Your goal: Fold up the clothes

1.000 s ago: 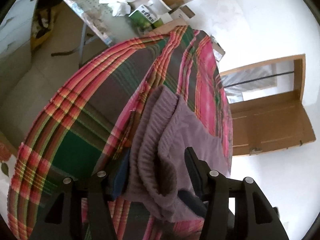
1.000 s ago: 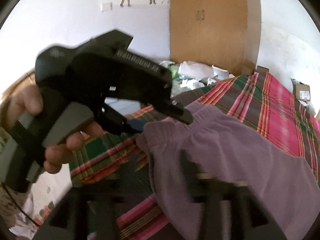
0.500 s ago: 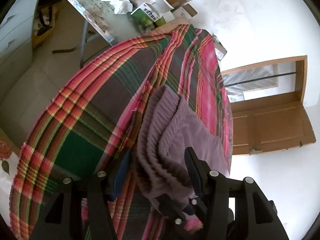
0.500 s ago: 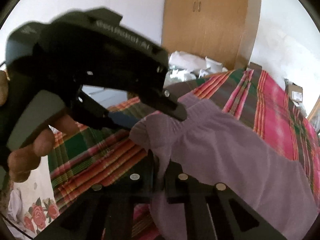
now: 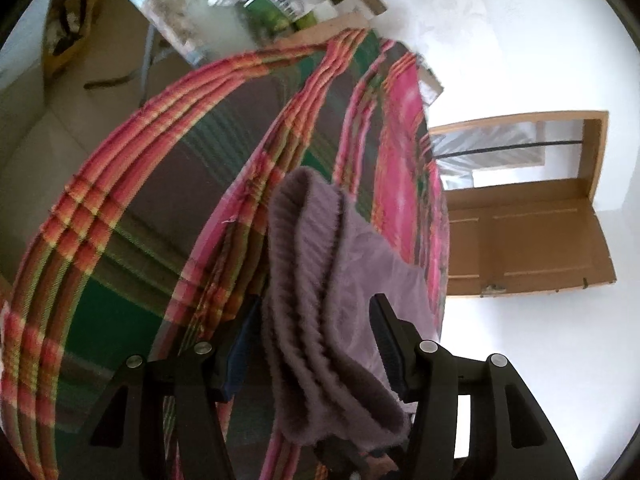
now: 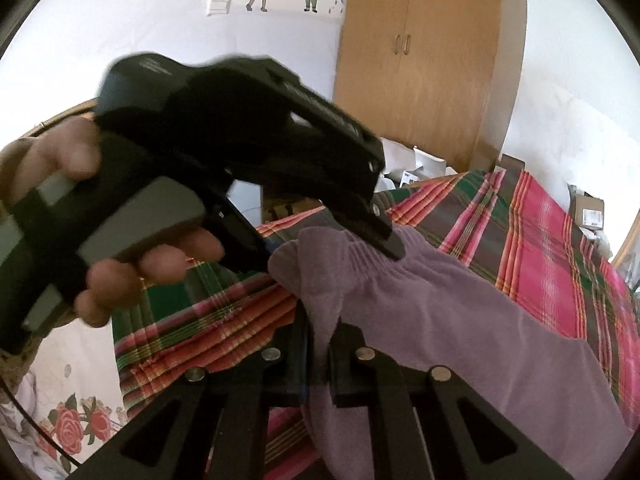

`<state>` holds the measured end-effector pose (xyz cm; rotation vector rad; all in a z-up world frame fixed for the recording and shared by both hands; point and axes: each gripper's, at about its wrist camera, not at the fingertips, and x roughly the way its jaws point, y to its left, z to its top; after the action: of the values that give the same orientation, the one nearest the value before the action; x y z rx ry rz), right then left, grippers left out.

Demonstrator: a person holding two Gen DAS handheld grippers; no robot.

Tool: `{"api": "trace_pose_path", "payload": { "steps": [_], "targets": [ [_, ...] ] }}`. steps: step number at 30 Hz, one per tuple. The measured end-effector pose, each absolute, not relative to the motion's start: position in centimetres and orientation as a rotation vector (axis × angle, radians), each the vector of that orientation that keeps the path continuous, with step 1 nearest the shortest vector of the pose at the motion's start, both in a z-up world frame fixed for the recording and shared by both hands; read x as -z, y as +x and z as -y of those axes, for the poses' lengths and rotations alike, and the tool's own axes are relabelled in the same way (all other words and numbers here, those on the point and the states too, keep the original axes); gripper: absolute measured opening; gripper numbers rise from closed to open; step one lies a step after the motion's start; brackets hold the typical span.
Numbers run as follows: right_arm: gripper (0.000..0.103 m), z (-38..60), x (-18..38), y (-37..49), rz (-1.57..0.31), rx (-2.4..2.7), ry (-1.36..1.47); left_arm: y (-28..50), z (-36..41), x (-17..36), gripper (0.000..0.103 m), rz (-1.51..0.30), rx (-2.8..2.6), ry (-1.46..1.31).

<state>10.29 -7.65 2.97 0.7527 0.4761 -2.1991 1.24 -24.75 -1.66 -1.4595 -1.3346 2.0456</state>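
Plaid bedcover (image 5: 140,200) under purple garment (image 6: 460,320), mid-fold: right gripper (image 6: 320,350) pinched shut on its near edge, left gripper (image 5: 314,308) spread wide astride the bunched waistband (image 5: 304,240); next, likely closing left, then carrying the edge across.

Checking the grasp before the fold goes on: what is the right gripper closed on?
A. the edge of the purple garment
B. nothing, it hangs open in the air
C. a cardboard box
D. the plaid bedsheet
A: in the right wrist view, the right gripper has its jaws pinched on a fold of the purple garment, which lies over the plaid bedsheet.
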Motion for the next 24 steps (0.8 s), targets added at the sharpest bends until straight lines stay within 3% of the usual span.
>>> {"api": "trace_pose_path", "payload": {
  "steps": [11,13,17,24],
  "targets": [
    [0.007,7.1,-3.1,9.9,-0.426,2.179,0.764,-1.7,23.6,1.7,0.053,1.304,-2.015,-1.476],
    [0.007,7.2,-3.1,9.9,-0.418,2.176,0.77,-2.2,23.4,1.6,0.047,1.271,-2.041,-1.474],
    [0.007,7.6,-3.2,9.6,-0.405,2.178,0.783,-2.8,23.3,1.8,0.024,1.222,-2.077,-1.484],
    [0.007,9.6,-3.1,8.8,-0.402,2.185,0.799,-2.9,24.0,1.6,0.02,1.203,-2.112,-1.415]
  ]
}}
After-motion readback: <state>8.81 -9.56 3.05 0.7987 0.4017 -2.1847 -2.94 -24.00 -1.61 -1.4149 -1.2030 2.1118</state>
